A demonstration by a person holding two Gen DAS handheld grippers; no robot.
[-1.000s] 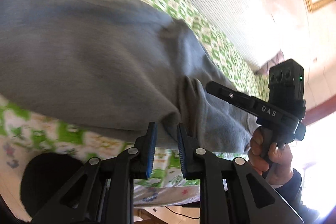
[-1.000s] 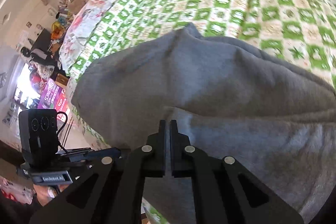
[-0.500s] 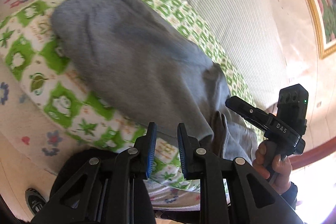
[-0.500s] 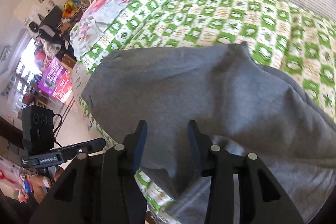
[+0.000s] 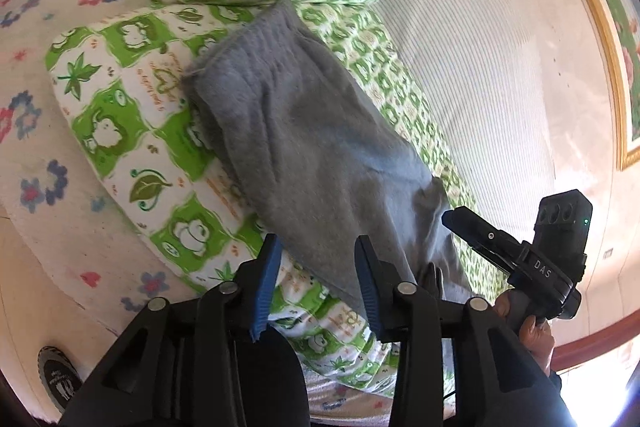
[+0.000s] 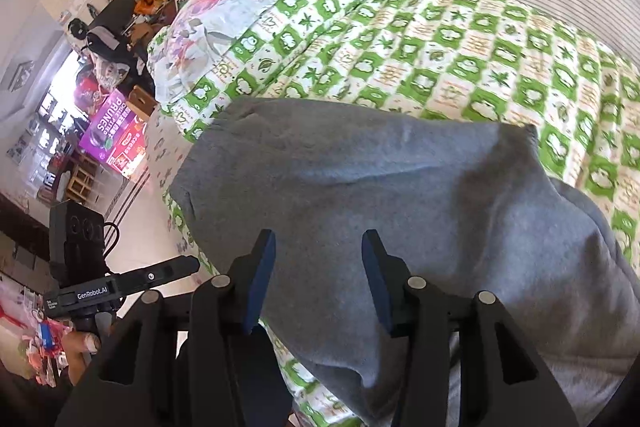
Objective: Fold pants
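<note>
Above quilt [image 6: 460, 59], grey pants [image 6: 400, 207] lie folded; left tongs [image 5: 316, 267] and right tongs [image 6: 316, 267] both spread, empty. Smooth top layer, square edges.

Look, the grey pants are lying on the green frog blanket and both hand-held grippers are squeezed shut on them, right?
Not quite. The grey pants do lie on the green frog blanket, but neither gripper is squeezed shut. The right wrist view shows the right hand-held gripper with its fingers spread apart above the cloth, and the left wrist view shows the left hand-held gripper open too.
</note>
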